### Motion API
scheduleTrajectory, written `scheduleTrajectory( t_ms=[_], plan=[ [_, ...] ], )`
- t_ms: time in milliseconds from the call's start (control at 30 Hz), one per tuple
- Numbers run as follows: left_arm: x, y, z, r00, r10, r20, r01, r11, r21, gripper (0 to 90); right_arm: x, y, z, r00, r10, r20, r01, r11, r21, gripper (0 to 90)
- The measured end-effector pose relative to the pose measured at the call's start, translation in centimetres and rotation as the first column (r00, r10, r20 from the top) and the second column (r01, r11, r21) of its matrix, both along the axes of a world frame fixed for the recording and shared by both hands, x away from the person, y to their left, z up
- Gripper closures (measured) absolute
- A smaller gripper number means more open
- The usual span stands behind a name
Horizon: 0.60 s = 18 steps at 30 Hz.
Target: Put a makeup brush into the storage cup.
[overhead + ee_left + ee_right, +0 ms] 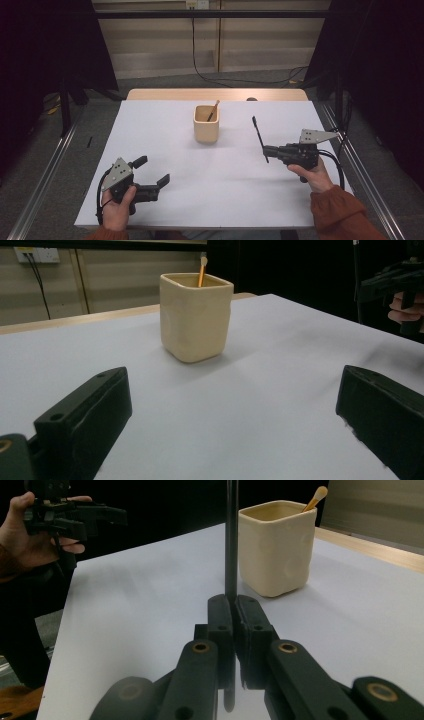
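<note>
Clamping a thin black stick [259, 138] upright right of centre frame, the right gripper [265, 149] sits nearer the cream cup [206, 123], up-left at centre, than the wide-open, empty left gripper [151, 171] at lower left.

Overhead forward-down, two low views, shared cup [206, 129]

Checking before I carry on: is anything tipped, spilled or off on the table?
Nothing stands out. The cream cup stands upright on the white table with a wooden stick leaning inside. The right gripper clamps a thin black rod; the left gripper is open.
</note>
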State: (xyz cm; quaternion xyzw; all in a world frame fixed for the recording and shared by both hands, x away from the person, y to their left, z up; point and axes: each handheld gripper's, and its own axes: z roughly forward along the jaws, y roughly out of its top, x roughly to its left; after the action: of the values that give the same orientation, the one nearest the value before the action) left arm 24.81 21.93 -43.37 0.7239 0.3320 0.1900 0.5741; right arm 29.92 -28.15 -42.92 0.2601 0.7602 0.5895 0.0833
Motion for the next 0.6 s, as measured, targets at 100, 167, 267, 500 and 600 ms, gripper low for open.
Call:
scheduleTrajectory(
  t_ms=[100, 167, 267, 500, 600],
  plan=[
    [-0.1, -0.2, 0.0, 1.0000, -0.007, 0.004, 0.007, 0.9999, -0.009, 1.3, -0.1, 0.1, 0.1, 1.0000, -0.003, 0.002, 0.003, 1.000, 0.007, 85.8],
    [-0.1, -0.4, 0.0, 0.9999, -0.013, 0.004, 0.013, 0.9996, -0.025, 1.3, -0.1, 0.2, 0.2, 1.0000, -0.003, 0.004, 0.003, 1.000, 0.016, 85.8],
    [-0.2, -0.9, 0.0, 0.9998, -0.018, 0.009, 0.018, 0.9994, -0.030, 0.9, -0.3, 0.5, 0.4, 1.0000, 0.001, 0.007, -0.002, 1.000, 0.029, 85.8],
    [-0.2, -1.7, 0.2, 0.9985, -0.054, 0.008, 0.055, 0.9977, -0.040, 1.3, -0.4, 1.0, 0.4, 1.0000, 0.006, 0.005, -0.006, 0.999, 0.033, 85.8],
    [-0.1, -2.3, 0.4, 0.9980, -0.061, 0.015, 0.062, 0.9970, -0.047, 1.3, -0.4, 1.2, 0.5, 1.0000, 0.009, 0.001, -0.010, 1.000, 0.029, 85.8]
  ],
)
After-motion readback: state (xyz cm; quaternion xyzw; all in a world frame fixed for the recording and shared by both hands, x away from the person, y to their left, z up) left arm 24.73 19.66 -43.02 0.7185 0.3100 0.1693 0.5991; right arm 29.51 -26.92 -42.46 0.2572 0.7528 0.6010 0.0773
